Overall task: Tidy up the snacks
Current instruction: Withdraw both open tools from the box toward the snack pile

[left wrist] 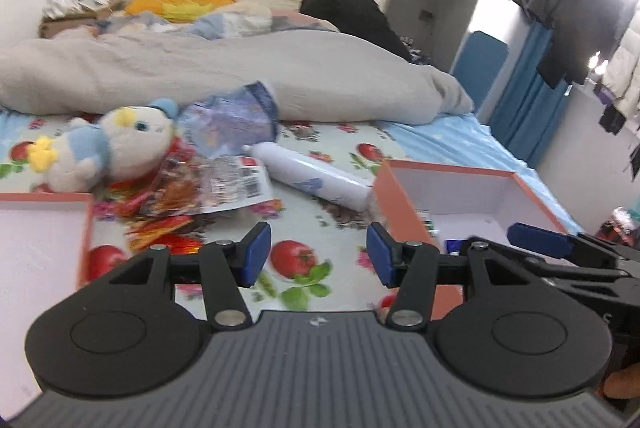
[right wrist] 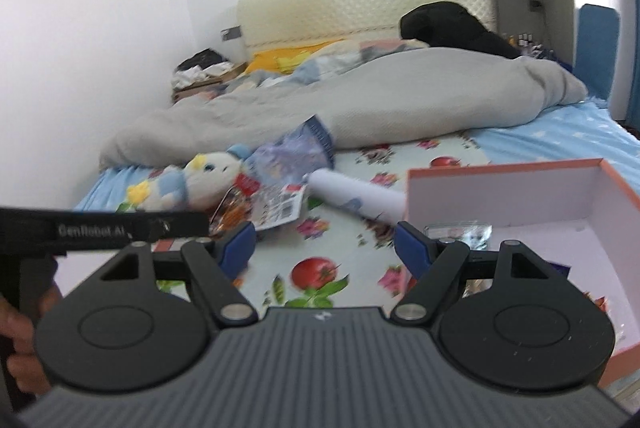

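Snack packets lie on the flowered bedsheet: a blue-purple bag (left wrist: 230, 122) (right wrist: 294, 152), a clear packet with a barcode label (left wrist: 224, 188) (right wrist: 276, 208), and red-orange wrappers (left wrist: 160, 224). A white tube (left wrist: 316, 178) (right wrist: 356, 198) lies beside them. An orange-rimmed white box (left wrist: 452, 172) (right wrist: 500, 188) at the right holds a few small packets (right wrist: 460, 232). My left gripper (left wrist: 318, 254) is open and empty above the sheet. My right gripper (right wrist: 326, 248) is open and empty, near the box's left wall.
A second orange-rimmed box (left wrist: 86, 228) sits at the left. A plush duck toy (left wrist: 108, 144) (right wrist: 188, 180) lies by the packets. A grey duvet (left wrist: 240, 72) is heaped behind. Clothes hang at the right (left wrist: 580, 16). The right gripper shows in the left view (left wrist: 560, 248).
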`<action>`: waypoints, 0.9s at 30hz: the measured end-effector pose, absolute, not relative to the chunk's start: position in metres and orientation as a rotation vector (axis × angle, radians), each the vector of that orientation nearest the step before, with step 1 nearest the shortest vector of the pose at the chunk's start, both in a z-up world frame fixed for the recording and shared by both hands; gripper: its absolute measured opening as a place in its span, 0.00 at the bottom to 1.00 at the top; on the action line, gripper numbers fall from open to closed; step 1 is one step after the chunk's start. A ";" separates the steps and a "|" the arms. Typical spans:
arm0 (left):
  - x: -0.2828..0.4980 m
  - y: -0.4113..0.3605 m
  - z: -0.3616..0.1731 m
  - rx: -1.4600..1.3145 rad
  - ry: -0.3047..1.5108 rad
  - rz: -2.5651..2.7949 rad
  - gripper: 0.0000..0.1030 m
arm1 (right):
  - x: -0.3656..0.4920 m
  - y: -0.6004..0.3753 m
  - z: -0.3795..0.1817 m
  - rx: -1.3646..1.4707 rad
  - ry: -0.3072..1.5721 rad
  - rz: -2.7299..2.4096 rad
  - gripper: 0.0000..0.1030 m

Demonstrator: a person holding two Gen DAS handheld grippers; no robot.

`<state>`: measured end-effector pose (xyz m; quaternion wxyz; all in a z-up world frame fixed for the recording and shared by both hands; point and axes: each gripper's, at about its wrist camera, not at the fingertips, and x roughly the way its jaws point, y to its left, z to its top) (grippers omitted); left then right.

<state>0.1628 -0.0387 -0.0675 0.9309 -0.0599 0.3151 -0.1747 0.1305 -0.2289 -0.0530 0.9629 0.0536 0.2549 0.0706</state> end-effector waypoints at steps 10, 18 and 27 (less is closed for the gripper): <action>0.130 0.016 -0.094 -0.168 0.679 -0.264 0.57 | 0.113 -0.192 -0.065 0.115 0.551 0.203 0.76; 0.106 0.045 -0.109 -0.225 0.705 -0.207 0.57 | 0.115 -0.165 -0.074 0.104 0.583 0.238 0.76; 0.110 0.058 -0.125 -0.238 0.716 -0.174 0.57 | 0.133 -0.151 -0.086 0.095 0.642 0.282 0.76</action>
